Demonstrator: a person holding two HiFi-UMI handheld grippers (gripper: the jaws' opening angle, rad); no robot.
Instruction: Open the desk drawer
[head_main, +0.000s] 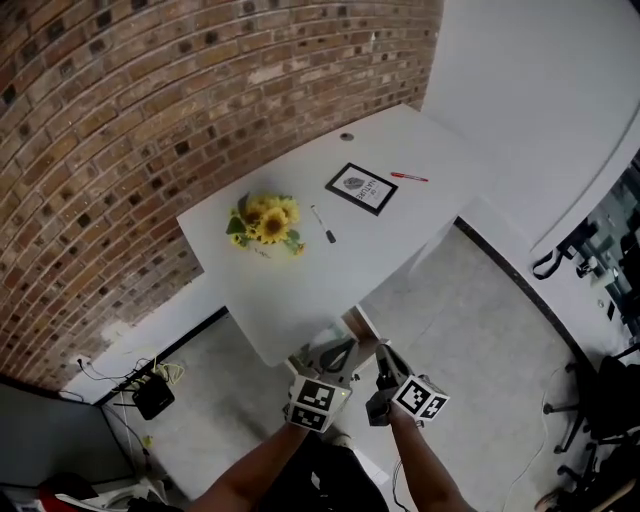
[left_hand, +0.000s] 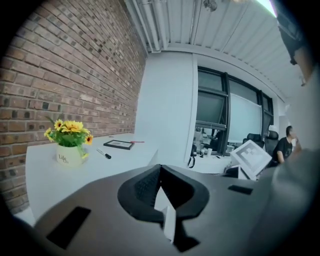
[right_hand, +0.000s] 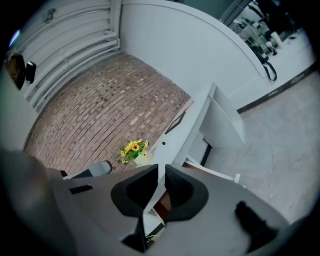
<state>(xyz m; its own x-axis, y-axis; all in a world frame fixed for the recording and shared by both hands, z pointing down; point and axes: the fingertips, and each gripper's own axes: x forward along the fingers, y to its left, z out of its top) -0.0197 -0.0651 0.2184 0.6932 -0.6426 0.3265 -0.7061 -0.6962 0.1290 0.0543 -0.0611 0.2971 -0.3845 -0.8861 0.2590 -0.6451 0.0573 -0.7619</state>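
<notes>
Brick wall (head_main: 120, 120) fills the upper left beside a white table (head_main: 300, 290). Its flower pot (left_hand: 69, 155) says "Life"; the framed picture (head_main: 361, 188) has print too small to read. A marker (head_main: 323, 224) and red pen (head_main: 408, 177) lie nearby. The drawer (head_main: 358, 325) sits under the table's edge, lower middle. Below it, the left hand-held gripper (head_main: 338, 352) is pinched together; the right hand-held gripper (head_main: 384, 362) shows a thin, empty gap.

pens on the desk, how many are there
2. A black marker lies between the sunflower pot and the framed picture; a red pen lies on the other side of that picture. The flowers could hide another.
</notes>
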